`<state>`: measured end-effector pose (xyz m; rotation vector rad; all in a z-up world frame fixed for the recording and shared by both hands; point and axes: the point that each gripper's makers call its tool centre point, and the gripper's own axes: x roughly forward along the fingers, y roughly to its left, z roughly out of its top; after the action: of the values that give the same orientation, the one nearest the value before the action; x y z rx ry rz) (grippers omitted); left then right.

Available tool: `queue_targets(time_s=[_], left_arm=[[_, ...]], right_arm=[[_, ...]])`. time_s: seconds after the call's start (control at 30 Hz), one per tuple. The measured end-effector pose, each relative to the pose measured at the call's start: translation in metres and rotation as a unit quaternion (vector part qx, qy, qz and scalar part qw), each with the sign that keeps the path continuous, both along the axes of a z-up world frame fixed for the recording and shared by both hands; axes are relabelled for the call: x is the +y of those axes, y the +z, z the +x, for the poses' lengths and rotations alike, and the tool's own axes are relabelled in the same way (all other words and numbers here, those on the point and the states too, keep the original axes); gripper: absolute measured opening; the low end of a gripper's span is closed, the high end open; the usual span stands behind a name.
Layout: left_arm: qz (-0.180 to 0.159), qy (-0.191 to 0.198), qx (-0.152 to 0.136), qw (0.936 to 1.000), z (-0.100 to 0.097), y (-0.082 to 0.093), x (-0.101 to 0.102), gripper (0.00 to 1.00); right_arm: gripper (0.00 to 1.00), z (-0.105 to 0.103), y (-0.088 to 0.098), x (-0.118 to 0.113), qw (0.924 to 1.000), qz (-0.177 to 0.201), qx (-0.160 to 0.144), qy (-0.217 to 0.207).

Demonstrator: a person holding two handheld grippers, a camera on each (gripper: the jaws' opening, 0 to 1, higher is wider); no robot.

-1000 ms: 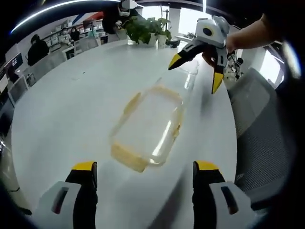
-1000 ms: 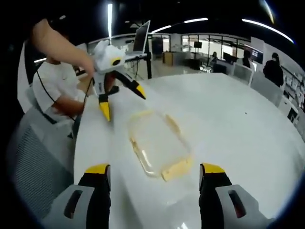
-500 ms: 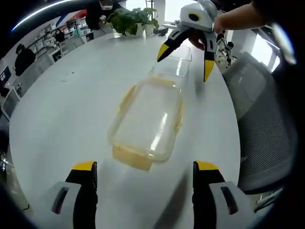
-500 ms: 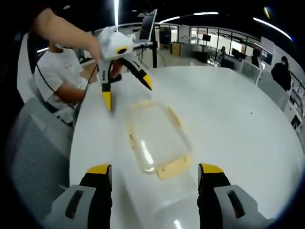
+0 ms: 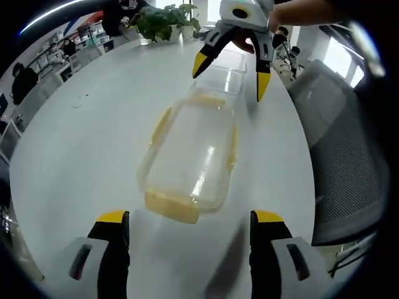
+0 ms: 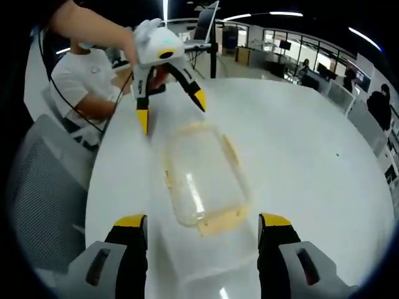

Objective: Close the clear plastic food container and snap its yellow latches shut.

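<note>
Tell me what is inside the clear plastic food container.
Nothing can be seen inside the clear plastic food container; the white table shows through its walls. Glare on the plastic and the yellow latches mask some spots.

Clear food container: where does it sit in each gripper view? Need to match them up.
Left gripper view: the container lies mid-frame on the white table, beyond the left gripper, with the right gripper above its far end.
Right gripper view: the container lies mid-frame, beyond the right gripper.
Shared landmark: the yellow end latch nearest each camera.
</note>
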<state>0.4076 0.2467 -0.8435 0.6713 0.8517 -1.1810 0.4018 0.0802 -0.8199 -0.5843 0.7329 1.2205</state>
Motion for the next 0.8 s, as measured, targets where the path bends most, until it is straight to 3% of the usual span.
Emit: queue_targets(time_s=[0.63, 0.8], left_arm=[[0.025, -0.036, -0.007, 0.9990, 0.005, -0.002, -0.005, 0.76], [0.030, -0.049, -0.010, 0.9983, 0.007, -0.003, -0.007, 0.76]], right_arm=[[0.65, 0.003, -0.017, 0.000, 0.9965, -0.057, 0.036, 0.050], [0.65, 0.006, -0.022, -0.003, 0.9952, -0.071, 0.033, 0.059]])
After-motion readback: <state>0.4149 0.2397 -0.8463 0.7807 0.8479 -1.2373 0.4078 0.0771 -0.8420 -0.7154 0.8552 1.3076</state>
